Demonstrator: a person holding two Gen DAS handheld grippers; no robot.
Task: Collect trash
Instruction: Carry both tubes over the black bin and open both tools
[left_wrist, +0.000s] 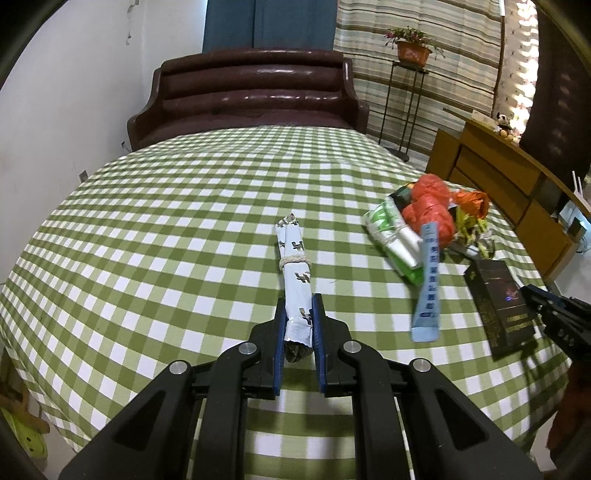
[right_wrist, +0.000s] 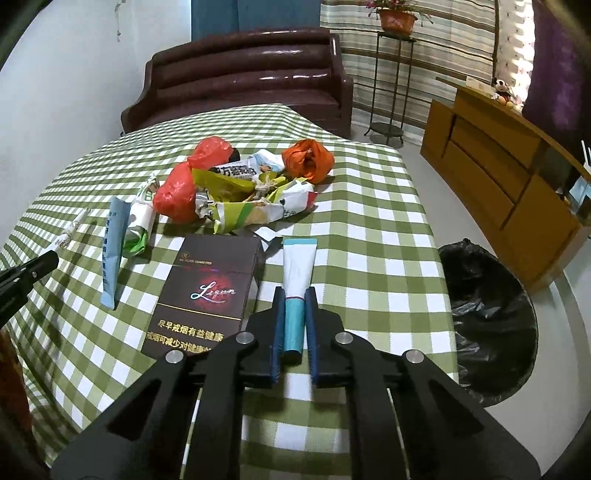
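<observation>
My left gripper (left_wrist: 298, 301) is shut on the near end of a rolled pale-blue wrapper (left_wrist: 295, 273) tied with string, lying on the green checked tablecloth (left_wrist: 166, 221). My right gripper (right_wrist: 294, 293) is shut on the teal cap end of a white tube (right_wrist: 297, 271). Beside it lies a dark cigarette carton (right_wrist: 207, 295) and a light-blue sachet (right_wrist: 114, 251). Behind them sits a heap of trash (right_wrist: 236, 192) with red and orange plastic bags and crumpled packets. In the left wrist view the heap (left_wrist: 424, 221) lies to the right, and the right gripper (left_wrist: 532, 295) shows at the edge.
A bin lined with a black bag (right_wrist: 487, 317) stands on the floor off the table's right edge. A brown sofa (left_wrist: 251, 99) is behind the table, a wooden cabinet (right_wrist: 509, 166) to the right, and a plant stand (right_wrist: 391, 74) at the back.
</observation>
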